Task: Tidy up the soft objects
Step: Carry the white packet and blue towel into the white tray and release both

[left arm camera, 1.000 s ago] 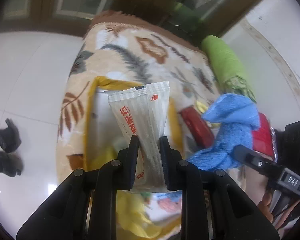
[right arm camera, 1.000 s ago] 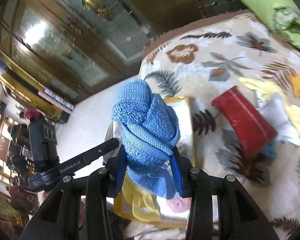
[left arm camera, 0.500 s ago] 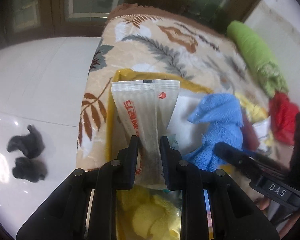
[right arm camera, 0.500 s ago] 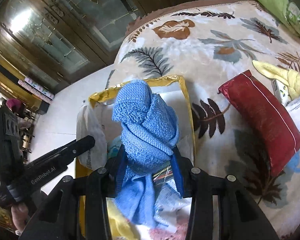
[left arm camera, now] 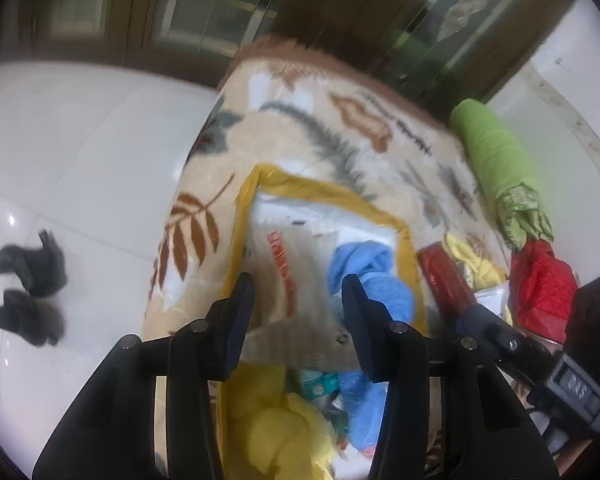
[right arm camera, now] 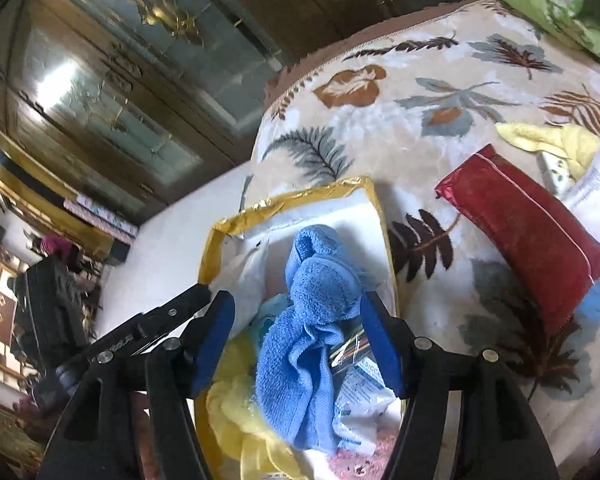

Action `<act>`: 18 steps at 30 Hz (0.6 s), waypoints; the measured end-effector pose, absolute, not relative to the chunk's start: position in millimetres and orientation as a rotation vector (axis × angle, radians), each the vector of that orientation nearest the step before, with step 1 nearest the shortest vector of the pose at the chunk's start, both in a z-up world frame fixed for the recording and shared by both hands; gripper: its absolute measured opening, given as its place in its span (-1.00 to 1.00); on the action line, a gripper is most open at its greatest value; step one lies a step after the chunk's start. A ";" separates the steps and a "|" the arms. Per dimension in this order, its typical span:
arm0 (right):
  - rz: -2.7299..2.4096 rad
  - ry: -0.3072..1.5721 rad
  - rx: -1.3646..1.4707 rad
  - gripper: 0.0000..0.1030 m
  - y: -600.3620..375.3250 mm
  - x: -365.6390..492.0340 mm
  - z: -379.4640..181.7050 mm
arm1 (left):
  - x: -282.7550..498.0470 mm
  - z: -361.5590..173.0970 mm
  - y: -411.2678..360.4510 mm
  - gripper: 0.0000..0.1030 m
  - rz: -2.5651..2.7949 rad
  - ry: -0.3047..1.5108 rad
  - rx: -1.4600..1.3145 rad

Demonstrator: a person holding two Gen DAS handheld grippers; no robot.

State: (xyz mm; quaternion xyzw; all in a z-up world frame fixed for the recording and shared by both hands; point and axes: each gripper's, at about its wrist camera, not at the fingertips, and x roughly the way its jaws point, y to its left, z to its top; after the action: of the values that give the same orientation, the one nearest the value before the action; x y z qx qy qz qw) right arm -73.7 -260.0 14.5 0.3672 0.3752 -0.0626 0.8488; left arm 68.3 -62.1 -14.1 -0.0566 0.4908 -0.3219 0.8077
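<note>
both claws, left claw [left arm camera: 296, 296] and right claw [right arm camera: 296, 316], hang spread apart and empty over the yellow-rimmed bag [right arm camera: 374, 204] on the bed, since the white packet [left arm camera: 284, 264] and blue towel [right arm camera: 312, 312] already lie inside it, sorted.

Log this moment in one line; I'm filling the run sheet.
left hand-held gripper: open | right hand-held gripper: open | white packet, blue towel: in yellow-rimmed bag
</note>
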 end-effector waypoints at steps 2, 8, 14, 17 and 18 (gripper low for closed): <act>-0.168 0.752 0.753 0.27 -261.9 -81.2 23.0 | 55.5 0.9 -60.7 -0.12 -0.713 0.972 -0.117; -0.378 0.586 0.769 0.27 -280.0 -122.8 38.1 | 12.7 18.2 -64.1 0.33 -0.712 0.827 -0.132; -0.421 0.536 0.984 0.27 -331.8 -168.8 35.5 | 4.0 -3.3 -76.6 0.33 -0.740 0.965 -0.302; -0.345 0.603 1.005 0.31 -359.6 -162.9 32.9 | 0.6 -9.8 -91.2 0.33 -0.773 1.025 -0.327; -0.353 0.619 1.000 0.32 -368.1 -162.4 30.7 | -0.1 -11.9 -95.9 0.33 -0.782 1.046 -0.338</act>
State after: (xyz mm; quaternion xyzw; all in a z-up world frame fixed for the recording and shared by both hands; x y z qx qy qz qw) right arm -162.4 -368.1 30.7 0.4690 0.2903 -0.1655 0.8175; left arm -0.1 -95.9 -11.9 -0.1563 0.4844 -0.3619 0.7810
